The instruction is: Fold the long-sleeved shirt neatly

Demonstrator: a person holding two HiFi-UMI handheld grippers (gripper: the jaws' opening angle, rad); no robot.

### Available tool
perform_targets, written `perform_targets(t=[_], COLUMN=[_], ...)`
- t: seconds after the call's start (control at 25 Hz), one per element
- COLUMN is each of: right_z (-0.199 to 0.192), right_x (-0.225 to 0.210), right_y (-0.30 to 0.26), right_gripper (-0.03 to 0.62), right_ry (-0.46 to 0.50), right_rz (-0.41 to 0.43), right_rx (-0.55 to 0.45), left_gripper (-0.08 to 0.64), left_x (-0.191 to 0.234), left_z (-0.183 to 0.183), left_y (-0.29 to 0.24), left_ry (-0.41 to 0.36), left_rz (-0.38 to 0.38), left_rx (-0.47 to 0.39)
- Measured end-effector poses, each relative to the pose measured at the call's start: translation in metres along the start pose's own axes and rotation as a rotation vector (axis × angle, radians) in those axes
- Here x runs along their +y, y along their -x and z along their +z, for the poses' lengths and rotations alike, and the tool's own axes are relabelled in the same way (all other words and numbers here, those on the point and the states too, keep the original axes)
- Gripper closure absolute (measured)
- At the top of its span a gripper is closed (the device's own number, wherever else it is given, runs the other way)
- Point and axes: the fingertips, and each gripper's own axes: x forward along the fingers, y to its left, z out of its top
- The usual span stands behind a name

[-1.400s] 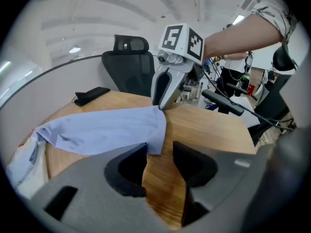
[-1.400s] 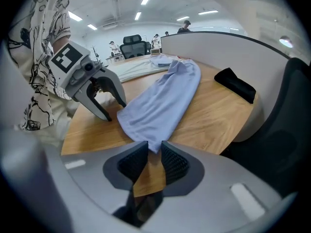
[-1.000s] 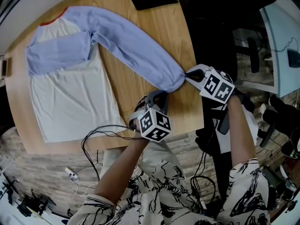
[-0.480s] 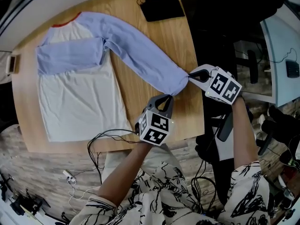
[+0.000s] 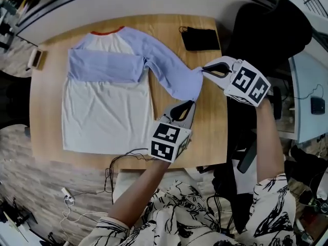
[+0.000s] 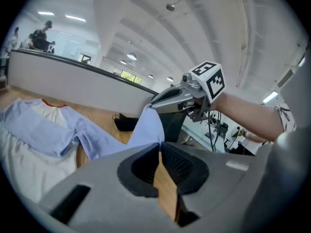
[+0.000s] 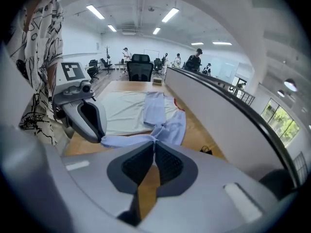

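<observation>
A long-sleeved shirt (image 5: 102,111) with a white body and blue sleeves lies flat on the wooden table (image 5: 46,117). One sleeve (image 5: 102,68) is folded across its chest. The other sleeve (image 5: 169,73) arches up off the table to its cuff, which both grippers hold in the air. My left gripper (image 5: 190,104) is shut on the cuff's near corner (image 6: 150,125). My right gripper (image 5: 203,70) is shut on the far corner (image 7: 131,141). In the left gripper view the right gripper (image 6: 167,98) shows clamped on the blue cloth.
A black pouch (image 5: 201,38) lies at the table's far right corner. A small wooden object (image 5: 36,59) sits at the far left edge. Cables (image 5: 123,158) hang over the near edge. A black office chair (image 5: 271,29) stands right of the table.
Both grippers have risen and carried the cuff up off the table and toward the shirt. The sleeve, which lay stretched out across the table, now hangs in a shorter arch.
</observation>
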Motion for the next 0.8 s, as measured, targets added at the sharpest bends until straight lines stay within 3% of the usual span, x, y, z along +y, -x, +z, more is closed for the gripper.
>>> perform_targets(t=[0.4, 0.8], right_z=[0.18, 0.329], right_x=[-0.026, -0.024], right_y=[-0.036, -0.128], right_gripper=[0.568, 0.568], right_ry=[0.169, 0.265], right_rz=[-0.062, -0.043], right_rx=[-0.045, -0.013], left_gripper=[0.534, 0.534], left_x=[0.071, 0.181], left_z=[0.112, 0.17], left_y=[0.094, 0.196], left_ry=[0.295, 0.416], left_rz=[-0.015, -0.002], left_rx=[-0.302, -0.455])
